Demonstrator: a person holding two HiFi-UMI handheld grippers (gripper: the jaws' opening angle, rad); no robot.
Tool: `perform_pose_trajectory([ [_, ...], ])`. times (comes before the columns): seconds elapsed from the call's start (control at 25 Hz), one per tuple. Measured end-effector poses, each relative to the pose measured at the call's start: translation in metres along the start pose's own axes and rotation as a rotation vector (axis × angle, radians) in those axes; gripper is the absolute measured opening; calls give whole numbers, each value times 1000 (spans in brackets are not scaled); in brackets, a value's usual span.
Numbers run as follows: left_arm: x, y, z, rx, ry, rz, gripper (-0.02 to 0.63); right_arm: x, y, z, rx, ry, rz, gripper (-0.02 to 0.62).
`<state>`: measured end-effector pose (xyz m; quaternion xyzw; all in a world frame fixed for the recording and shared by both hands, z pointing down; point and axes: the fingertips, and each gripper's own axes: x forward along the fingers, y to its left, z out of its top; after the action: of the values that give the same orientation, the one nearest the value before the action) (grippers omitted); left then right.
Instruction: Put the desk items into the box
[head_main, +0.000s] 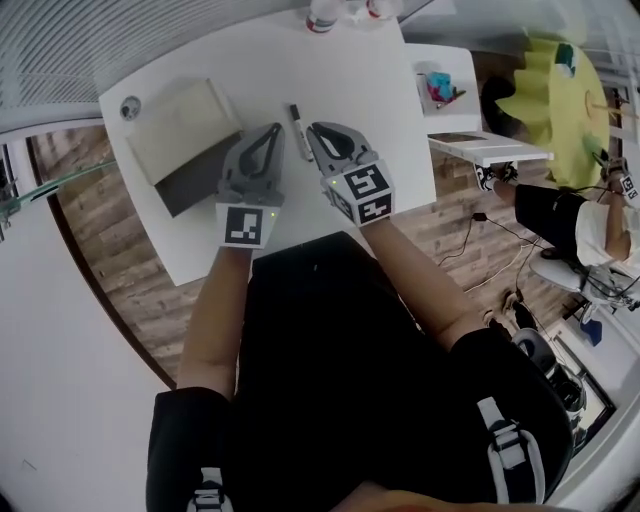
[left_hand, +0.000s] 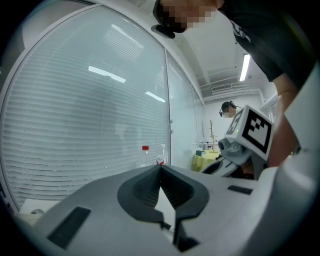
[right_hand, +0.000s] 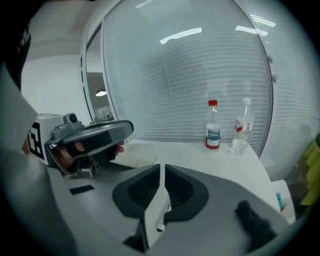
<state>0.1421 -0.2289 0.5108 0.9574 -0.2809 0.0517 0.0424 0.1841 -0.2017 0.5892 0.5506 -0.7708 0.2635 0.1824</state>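
Note:
A black-and-white marker pen (head_main: 299, 130) lies on the white table (head_main: 330, 70), between my two grippers. The open cardboard box (head_main: 185, 140) stands to the left of them, and the right gripper view shows it too, as the pale box (right_hand: 135, 152). My left gripper (head_main: 271, 130) is shut with nothing in it; its jaws meet at the tip of the left gripper (left_hand: 160, 167). My right gripper (head_main: 314, 130) sits just right of the pen, also shut and holding nothing, as the right gripper (right_hand: 162, 166) shows in its own view. Both hover low over the table.
Two water bottles (head_main: 322, 15) stand at the table's far edge, seen also as bottles (right_hand: 213, 131). A small round object (head_main: 130, 107) lies by the box's far corner. A side desk (head_main: 470, 140) with colourful items and a seated person (head_main: 575, 225) are to the right.

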Motion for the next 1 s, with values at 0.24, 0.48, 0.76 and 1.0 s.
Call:
perform_pose_trajectory([
  [0.24,8,4,-14,-15,6,-5,2,37,-10,-51,56,235,-23,68],
  [0.48,6,8,-23,-33,16,-8,2,64,-5,-93,116,439,-3,117],
  [0.76,0,14,-27,-1,21,-23,2,79,-11,-112,85,550,-47,166],
  [1.0,-2,22,-26,67,30,-37,3,89,-13,-127,31,624,-65,167],
])
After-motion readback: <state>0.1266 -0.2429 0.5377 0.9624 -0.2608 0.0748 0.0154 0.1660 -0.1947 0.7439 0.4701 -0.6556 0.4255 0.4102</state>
